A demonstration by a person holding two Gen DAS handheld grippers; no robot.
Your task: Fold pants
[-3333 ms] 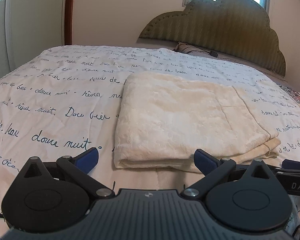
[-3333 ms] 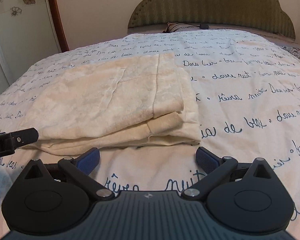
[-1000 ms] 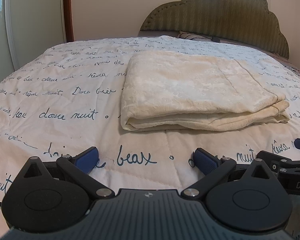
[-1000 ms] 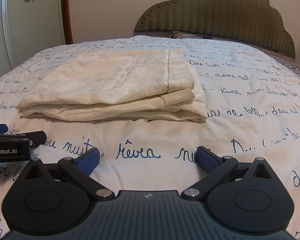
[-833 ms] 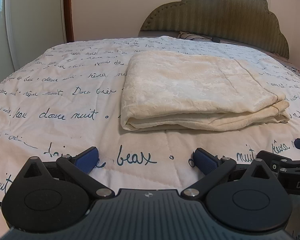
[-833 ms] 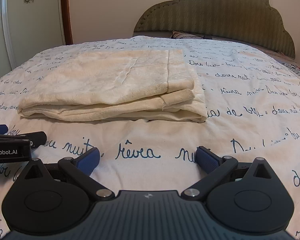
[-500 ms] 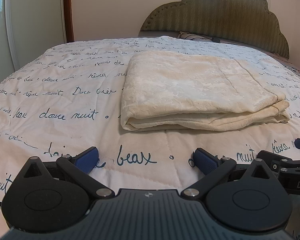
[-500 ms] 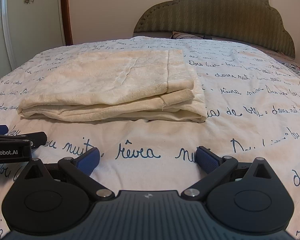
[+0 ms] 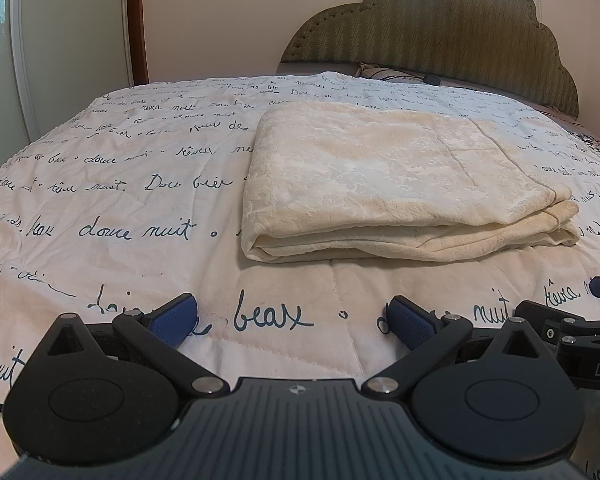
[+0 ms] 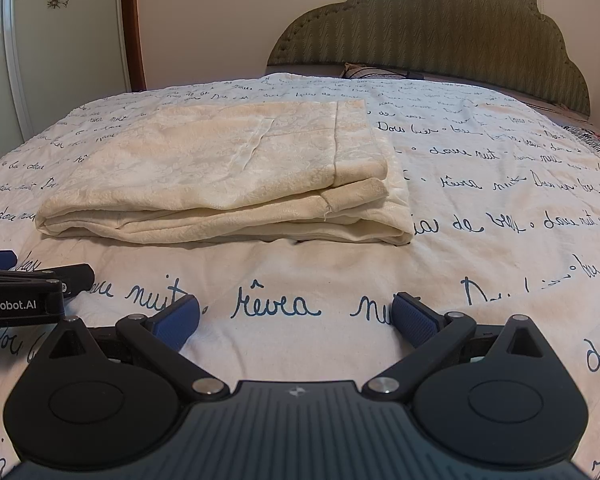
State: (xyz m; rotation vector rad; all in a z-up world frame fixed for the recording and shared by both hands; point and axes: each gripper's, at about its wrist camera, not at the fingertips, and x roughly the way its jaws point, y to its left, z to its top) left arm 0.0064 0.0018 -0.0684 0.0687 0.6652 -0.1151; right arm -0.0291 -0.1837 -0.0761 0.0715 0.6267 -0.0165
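Observation:
The cream pants (image 9: 388, 176) lie folded into a flat rectangle in the middle of the bed; the right wrist view shows the same folded pants (image 10: 228, 168) with stacked layers along the near edge. My left gripper (image 9: 292, 320) hovers open over the quilt, short of the pants, with nothing between its blue pads. My right gripper (image 10: 296, 316) is likewise open and empty, in front of the pants' right corner. Each view catches the other gripper at its side edge: the right gripper (image 9: 596, 312) at the right, the left gripper (image 10: 20, 276) at the left.
A white quilt (image 9: 120, 184) with blue script covers the bed. A green padded headboard (image 9: 460, 40) and a pillow (image 9: 380, 70) stand at the far end. A wardrobe door (image 10: 60, 40) and wall lie to the left.
Since 3.3 s ago both grippers have drawn back from the pants' near edge and lowered toward the quilt. Over the last second nothing has visibly moved.

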